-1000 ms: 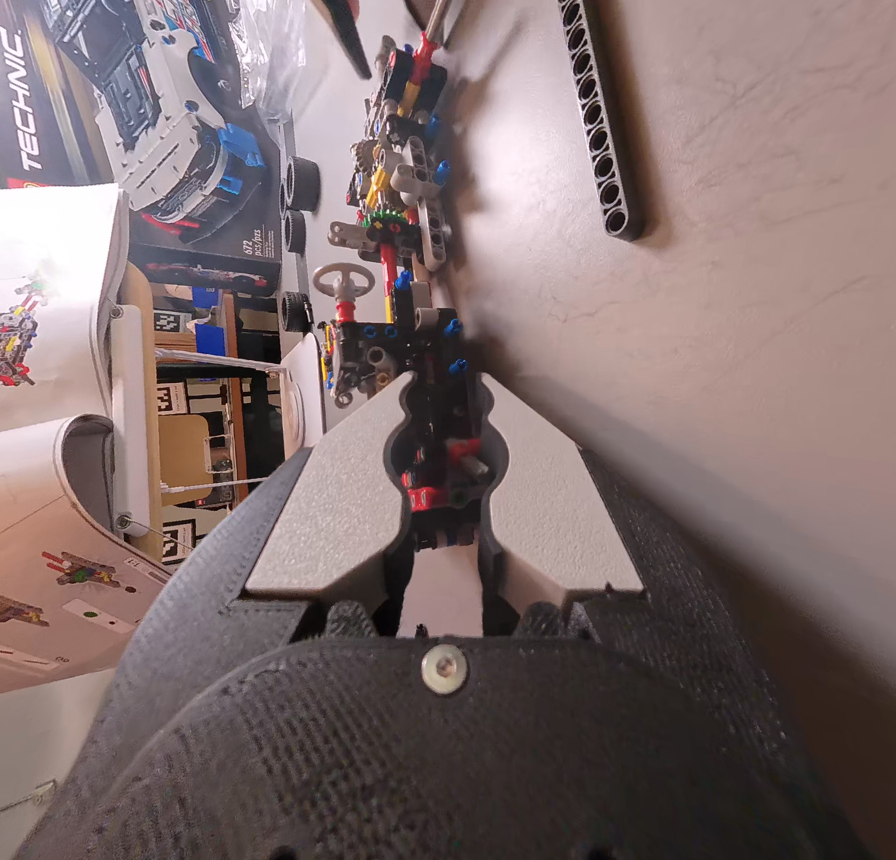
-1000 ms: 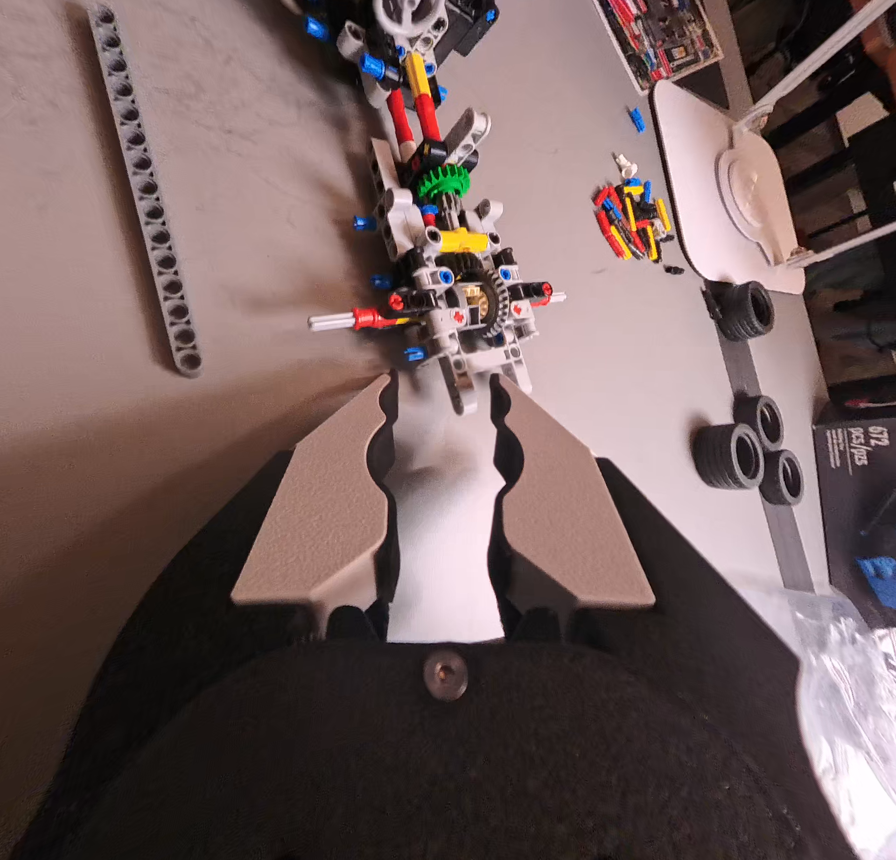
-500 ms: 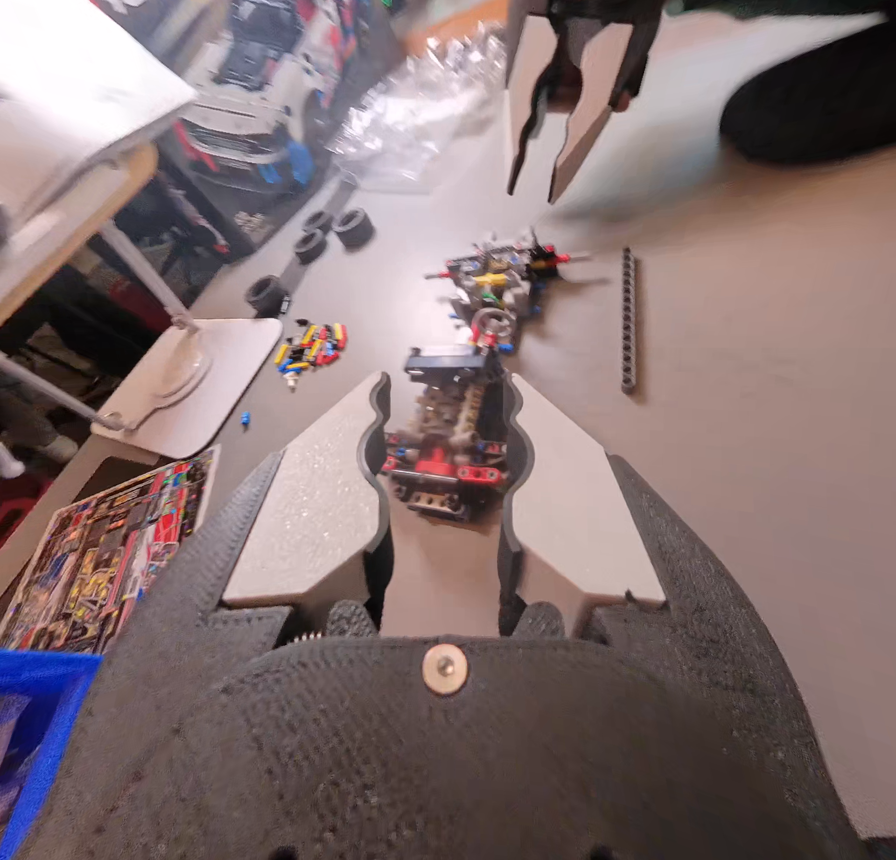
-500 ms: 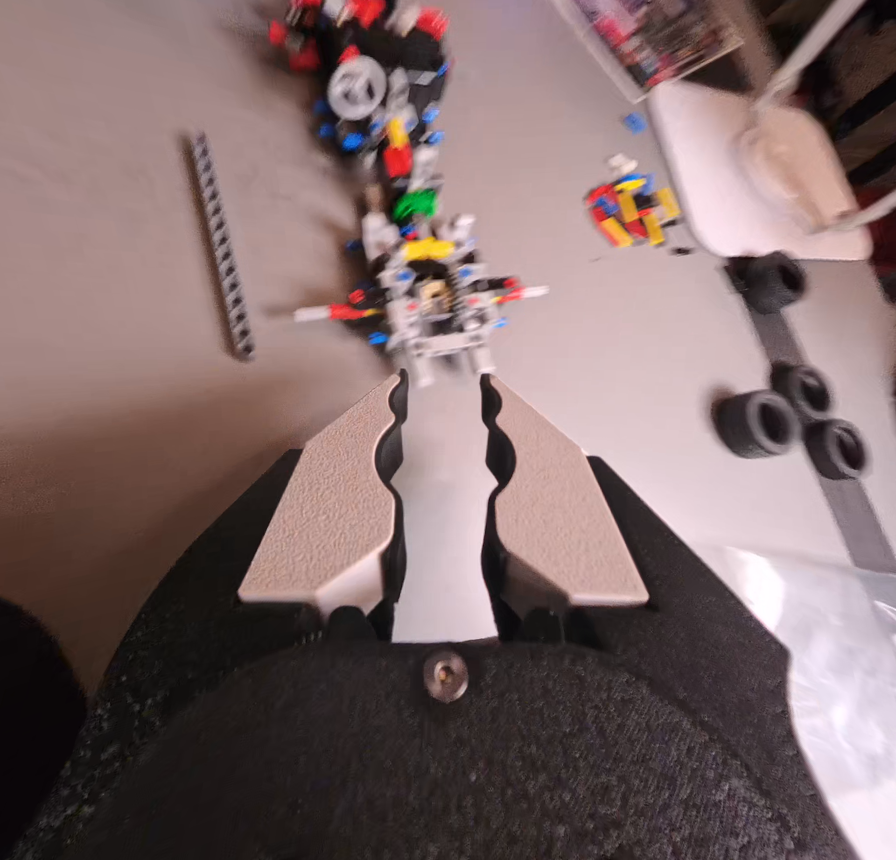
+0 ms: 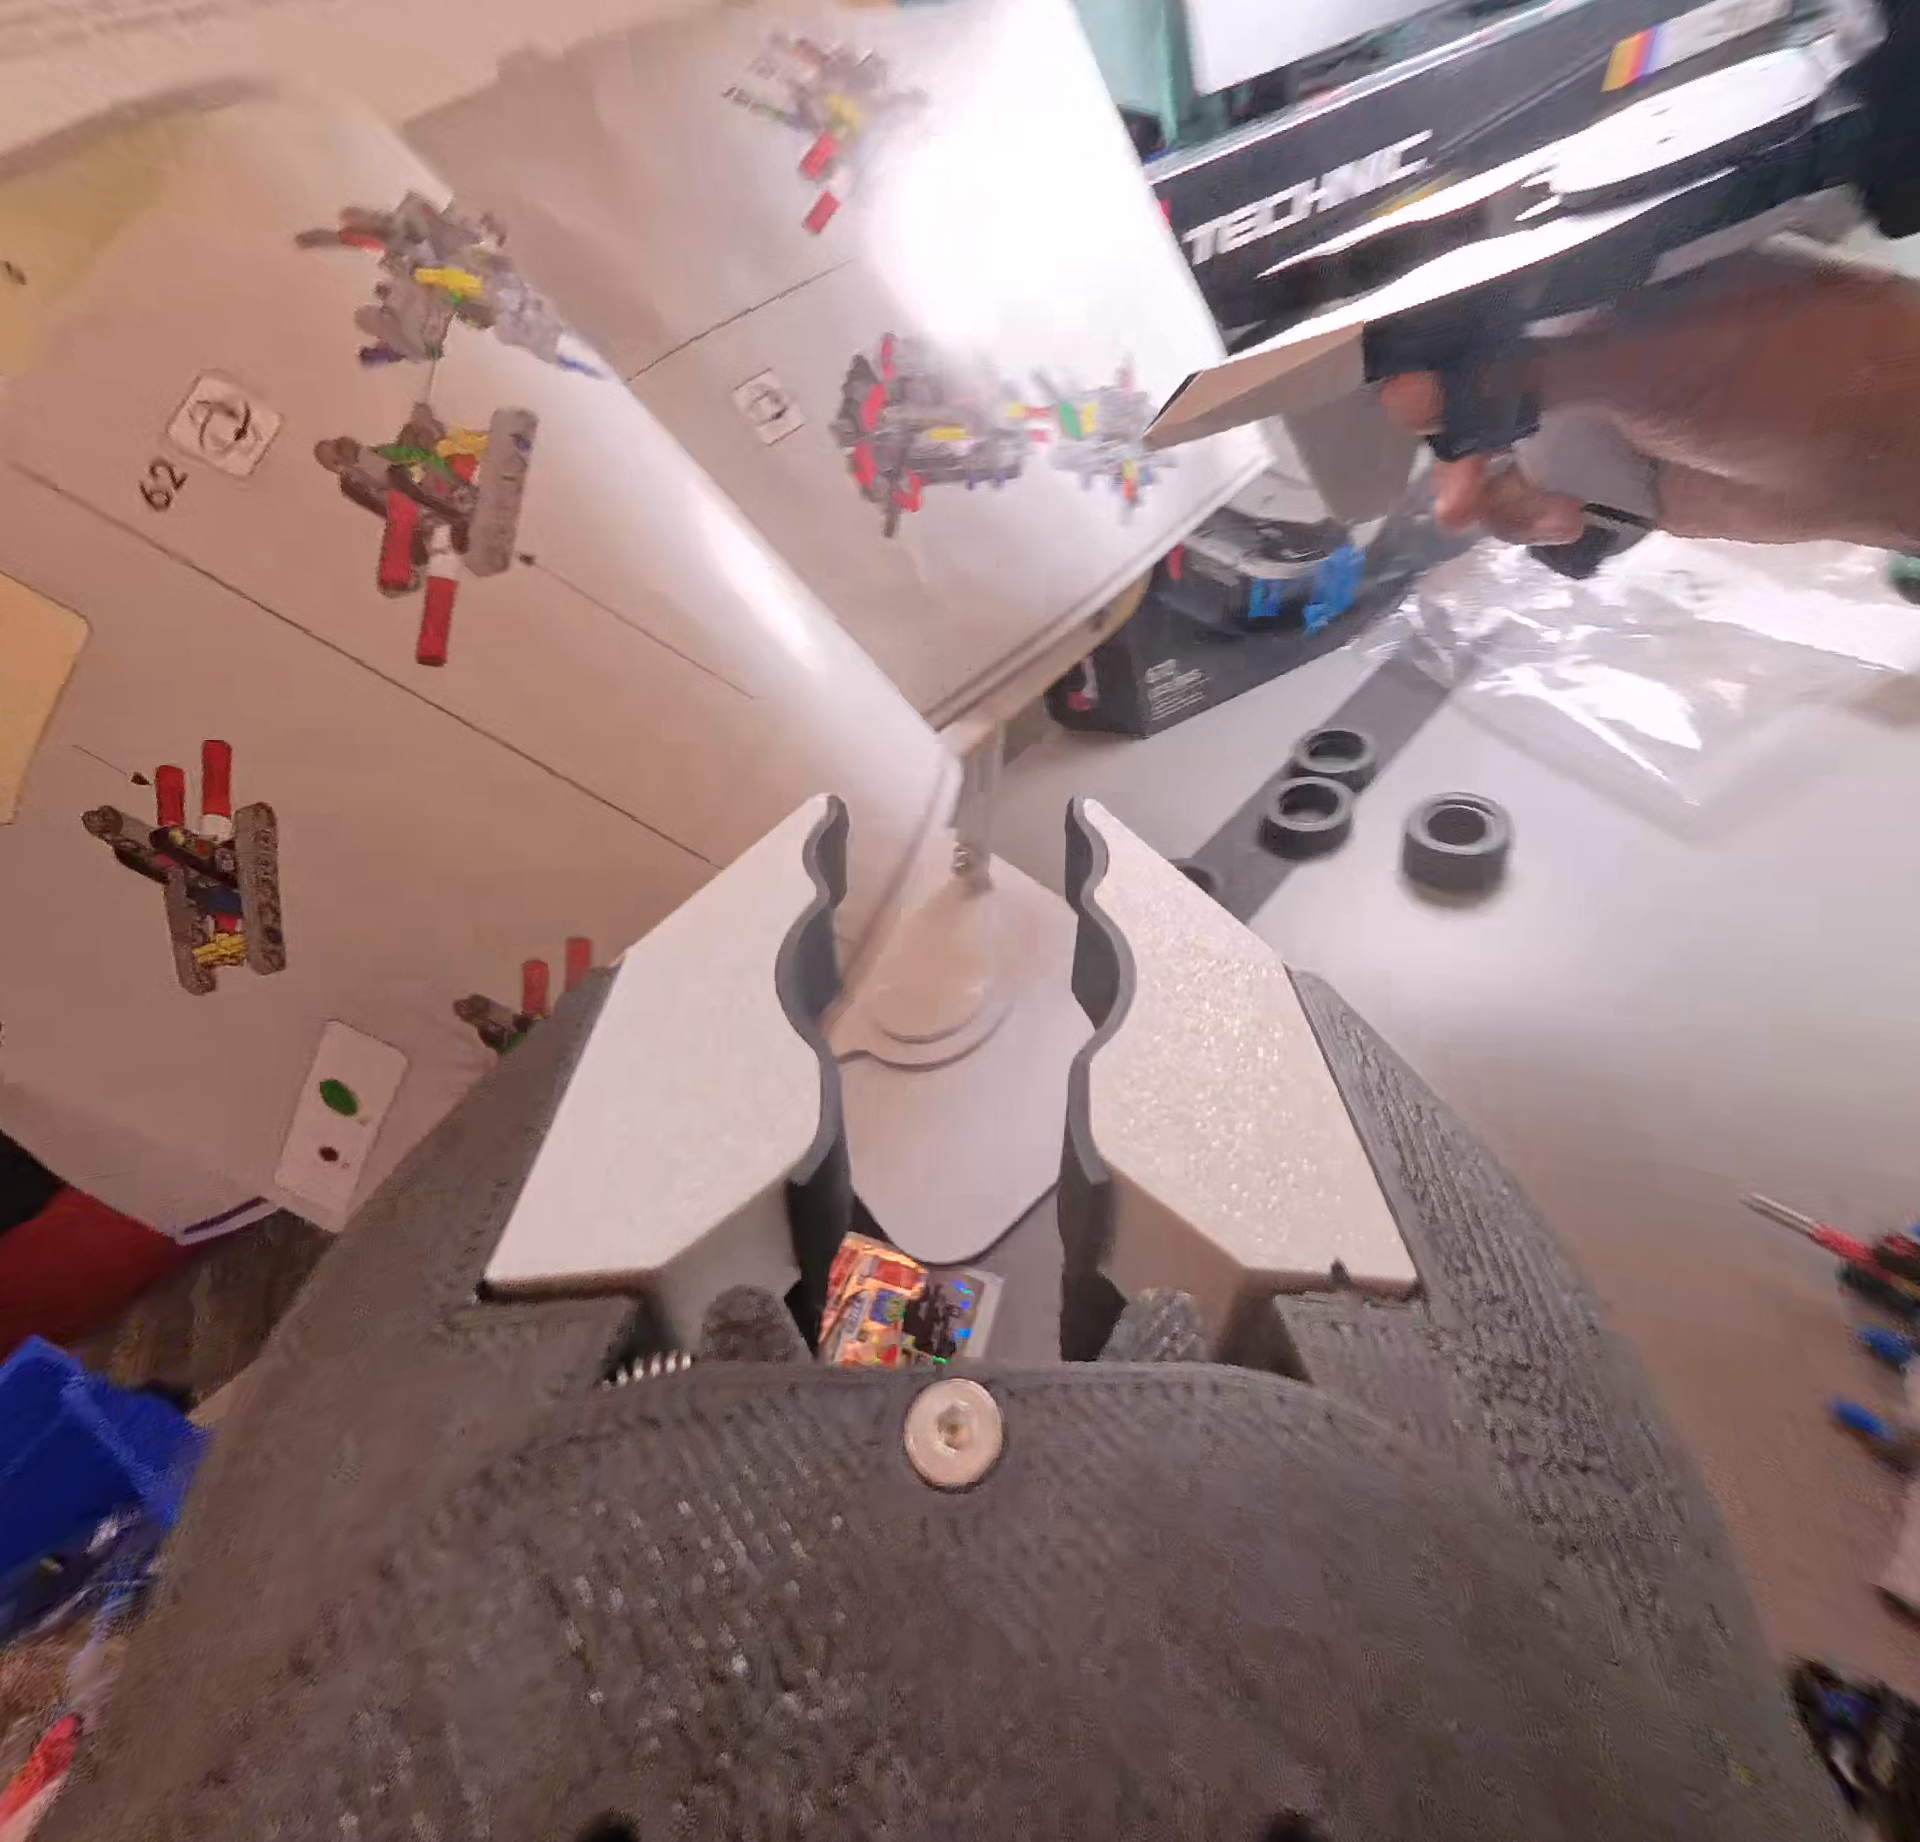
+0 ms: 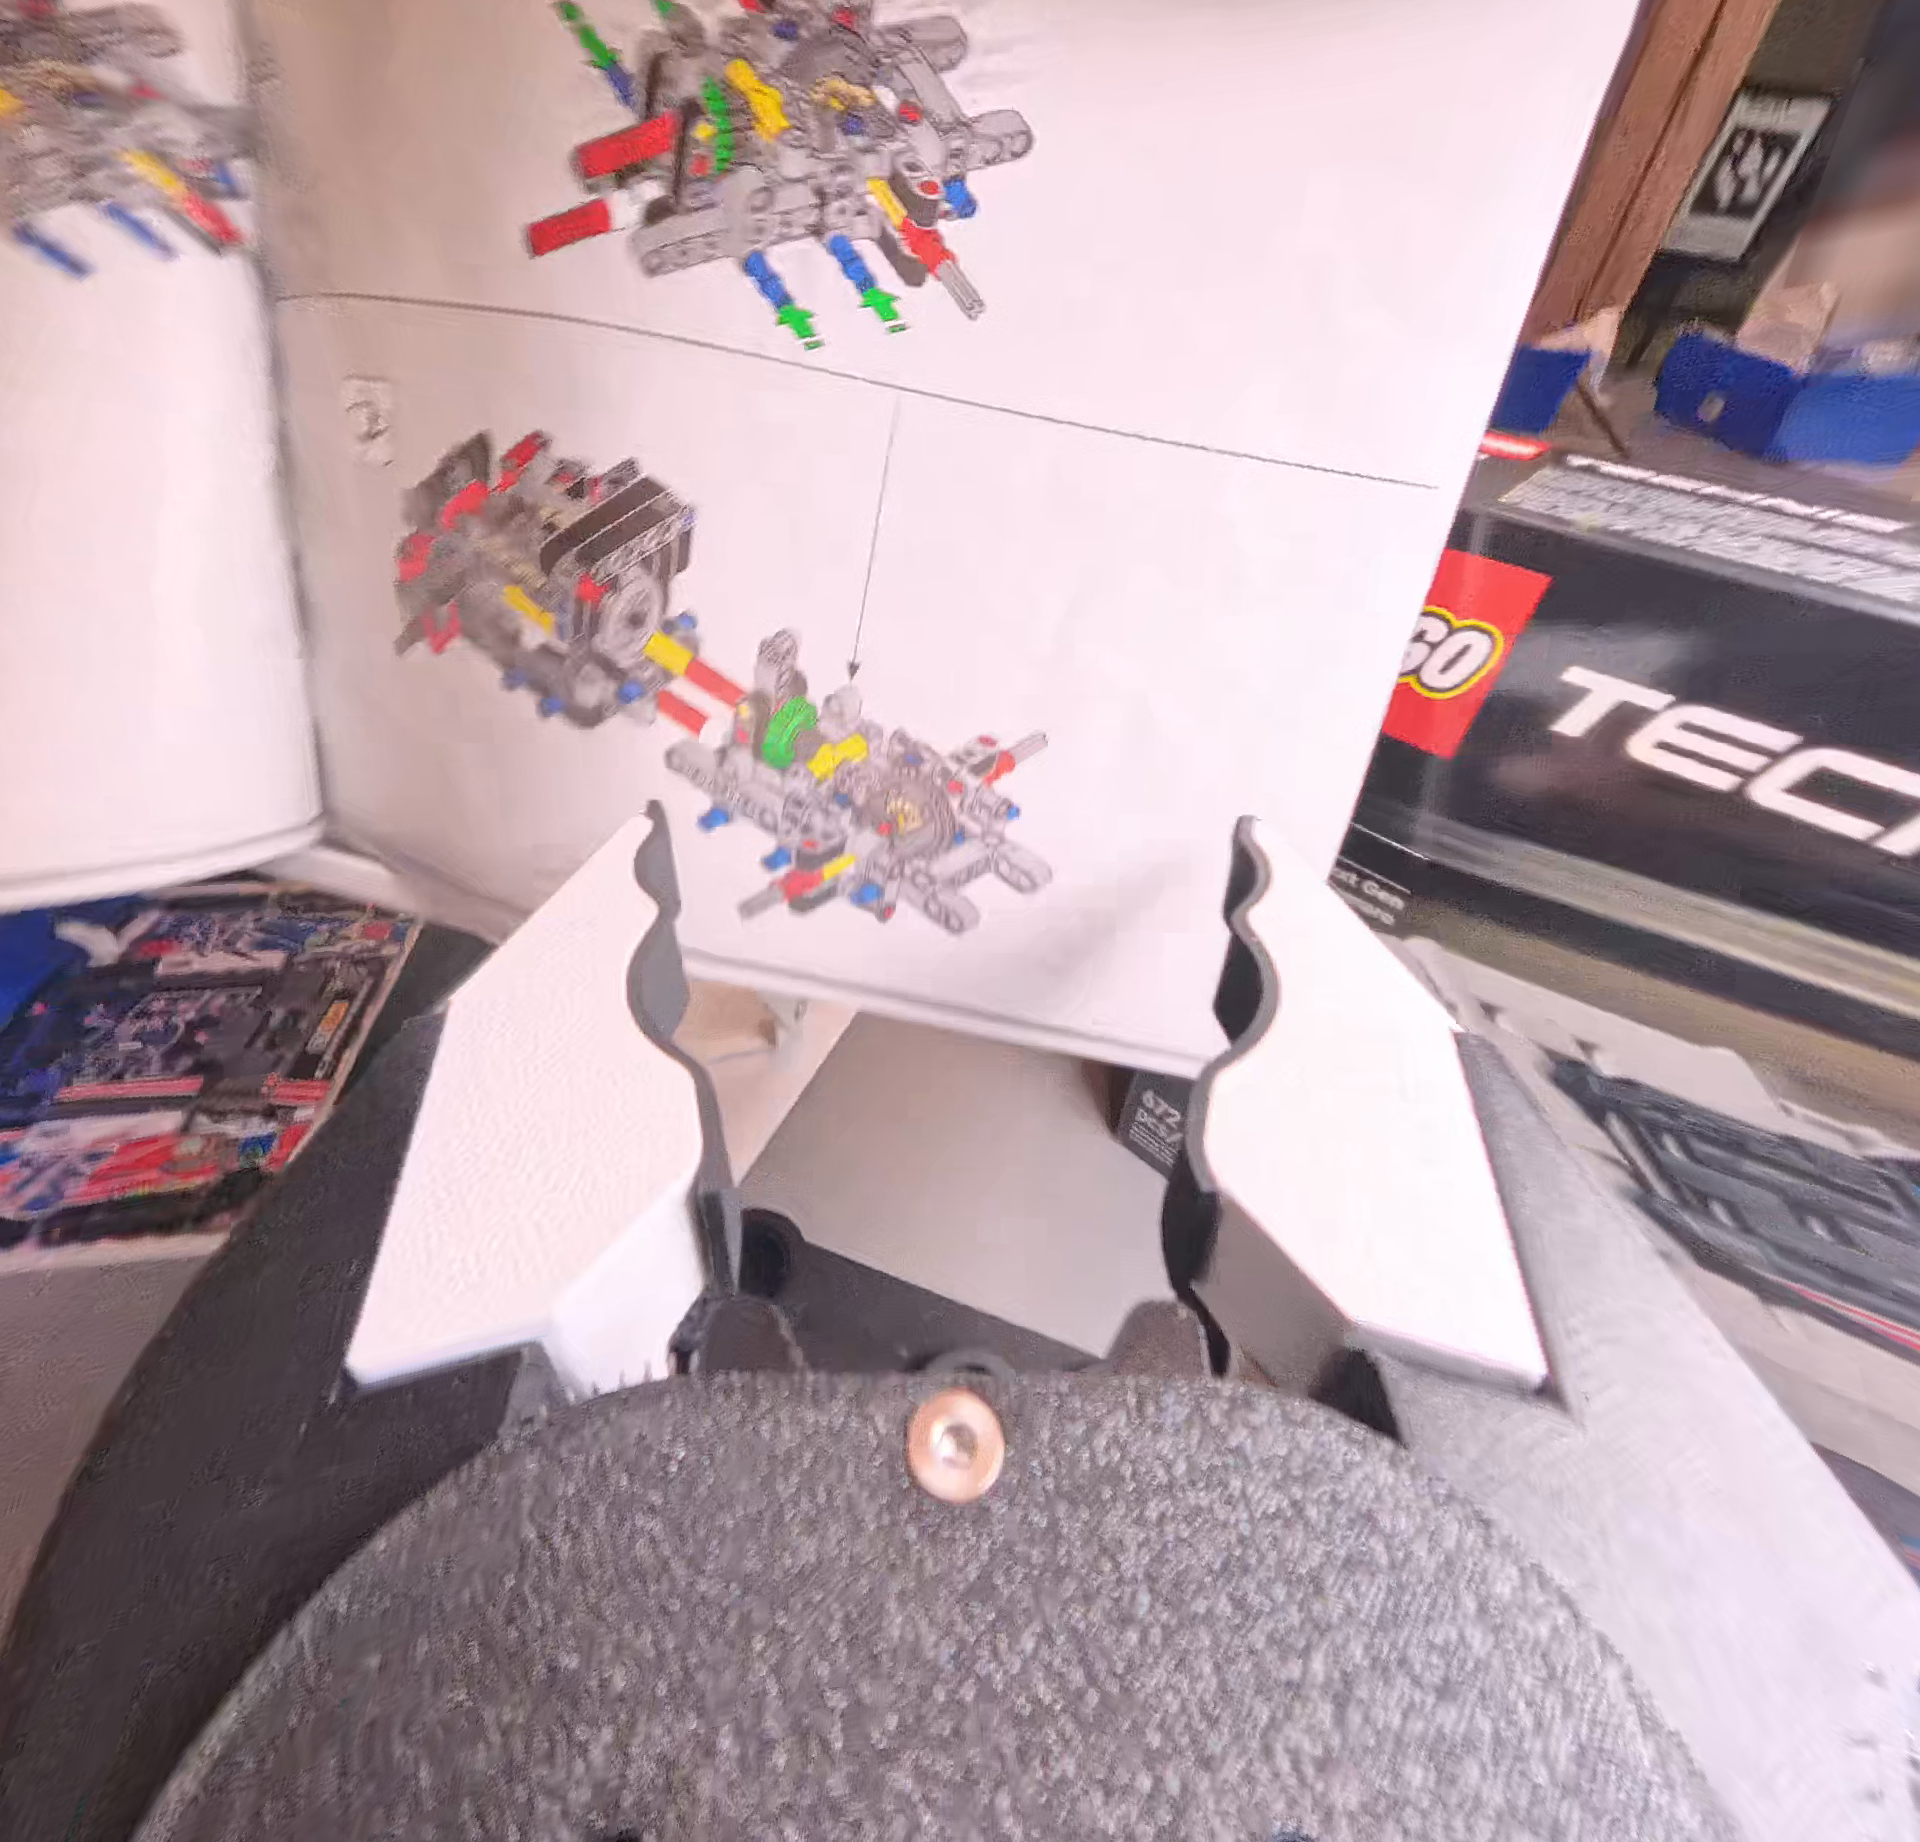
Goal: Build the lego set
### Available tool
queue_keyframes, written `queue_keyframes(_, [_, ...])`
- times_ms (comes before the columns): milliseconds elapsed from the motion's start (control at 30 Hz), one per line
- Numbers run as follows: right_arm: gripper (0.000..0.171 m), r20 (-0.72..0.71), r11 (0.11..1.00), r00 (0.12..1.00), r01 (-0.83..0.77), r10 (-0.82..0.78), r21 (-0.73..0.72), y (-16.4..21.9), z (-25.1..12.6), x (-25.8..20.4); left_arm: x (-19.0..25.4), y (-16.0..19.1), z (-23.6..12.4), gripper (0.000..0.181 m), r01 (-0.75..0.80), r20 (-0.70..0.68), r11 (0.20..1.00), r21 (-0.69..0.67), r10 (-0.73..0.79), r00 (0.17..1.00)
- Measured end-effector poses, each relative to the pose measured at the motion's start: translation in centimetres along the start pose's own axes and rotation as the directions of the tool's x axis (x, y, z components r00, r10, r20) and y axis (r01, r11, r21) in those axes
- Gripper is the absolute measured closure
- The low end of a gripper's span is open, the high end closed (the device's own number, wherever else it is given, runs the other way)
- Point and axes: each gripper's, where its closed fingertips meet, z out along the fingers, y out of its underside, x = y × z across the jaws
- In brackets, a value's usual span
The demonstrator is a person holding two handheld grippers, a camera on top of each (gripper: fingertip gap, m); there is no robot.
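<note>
I hold both grippers up to the white illustrated instruction booklet [image 6: 1039,504] filling the upper frame, to check the next step. My left gripper [image 5: 951,836] and right gripper [image 6: 945,857] both have jaws spread, empty. Lego pieces [image 5: 1881,1273] lie blurred at the right edge.

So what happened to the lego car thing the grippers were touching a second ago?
The left gripper let go of the black end of the model and swung up; the right gripper opened wider and lifted too. Both now face the instruction booklet. The loose tyres lie on the table as before.
</note>
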Motion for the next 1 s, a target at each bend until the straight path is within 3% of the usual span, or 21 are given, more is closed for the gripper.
queue_keyframes(133, [0.055, 0.002, 0.997, 0.999, -0.051, 0.051, -0.053, 0.3, 3.1, -1.8, -4.7, 1.9, 3.1, 0.138, 0.072, 0.106, 0.995, -0.068, -0.065, 0.992])
queue_keyframes(300, [0.075, -0.038, 1.000, 0.999, -0.018, 0.018, 0.019, -0.6, 2.7, -4.1, -8.4, 3.9, 3.8, 0.142, 0.120, 0.163, 0.991, -0.064, -0.109, 0.981])
queue_keyframes(467, [0.120, -0.125, 0.990, 0.984, 0.131, -0.126, 0.041, -1.2, 0.9, -5.4, -9.7, 3.5, 3.7, 0.144, 0.063, 0.199, 0.997, -0.052, -0.051, 0.979])
queue_keyframes(567, [0.148, -0.052, 0.970, 0.978, 0.207, -0.202, 0.125, -1.4, -1.2, -8.8, -9.6, 3.0, 3.0, 0.139, 0.054, 0.189, 0.997, -0.046, -0.045, 0.981])
queue_keyframes(667, [0.162, 0.021, 0.882, 0.912, 0.391, -0.411, 0.262, -1.9, -3.2, -14.4, -7.4, 0.0, 1.1, 0.132, 0.136, 0.045, 0.987, 0.081, -0.140, 0.989])
queue_keyframes(767, [0.163, 0.033, 0.795, 0.829, 0.524, -0.559, 0.307, -2.2, -3.0, -18.9, -3.6, -4.8, -2.1, 0.125, 0.350, -0.243, 0.912, 0.213, -0.298, 0.923])
queue_keyframes(833, [0.160, 0.047, 0.767, 0.800, 0.555, -0.599, 0.322, -2.5, -2.0, -21.1, -2.7, -6.7, -3.5, 0.117, 0.485, -0.373, 0.850, 0.204, -0.391, 0.841])
queue_keyframes(933, [0.148, 0.058, 0.700, 0.728, 0.631, -0.683, 0.334, -2.0, -0.2, -24.2, -3.9, -6.1, -2.9, 0.116, 0.527, -0.342, 0.839, 0.134, -0.460, 0.819])
queue_keyframes(1000, [0.128, 0.078, 0.647, 0.662, 0.690, -0.745, 0.325, -1.0, 0.3, -26.0, -5.4, -4.6, -1.9, 0.132, 0.528, -0.273, 0.845, 0.087, -0.490, 0.828])
